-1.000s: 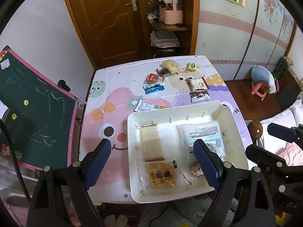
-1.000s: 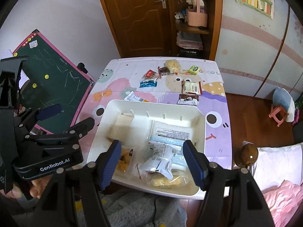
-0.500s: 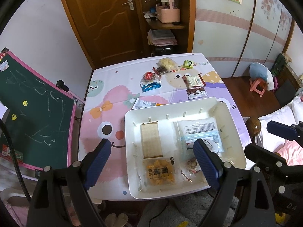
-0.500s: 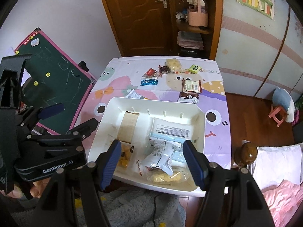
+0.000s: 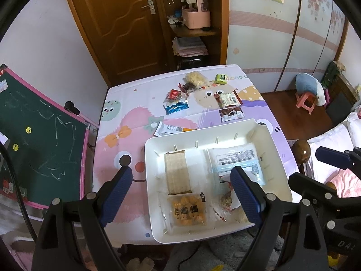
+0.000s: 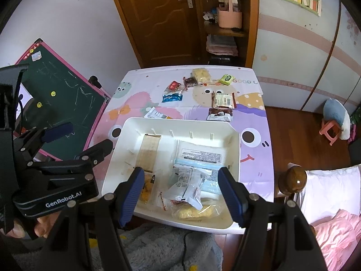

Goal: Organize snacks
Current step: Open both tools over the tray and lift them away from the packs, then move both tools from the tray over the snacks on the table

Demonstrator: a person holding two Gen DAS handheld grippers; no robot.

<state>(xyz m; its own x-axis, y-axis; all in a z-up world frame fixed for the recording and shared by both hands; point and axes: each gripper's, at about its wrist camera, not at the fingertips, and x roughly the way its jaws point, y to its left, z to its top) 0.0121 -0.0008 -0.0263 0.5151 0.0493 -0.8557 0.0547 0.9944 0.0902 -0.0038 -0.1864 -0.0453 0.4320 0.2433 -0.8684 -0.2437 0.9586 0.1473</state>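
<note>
Cartoon-printed worktop [image 5: 126,103] carries a white tray [image 5: 279,180] of snack packets nearest; both tools, left tool [image 5: 178,194] and right tool [image 6: 181,194], hang apart, empty. Beyond, loose packets [image 5: 229,100] look light, crinkly, slippery; best pinched by a sealed edge.

Bare tablecloth [image 5: 126,117] left of tray [image 5: 279,155], loose packets [image 5: 227,100] crowding far side
</note>
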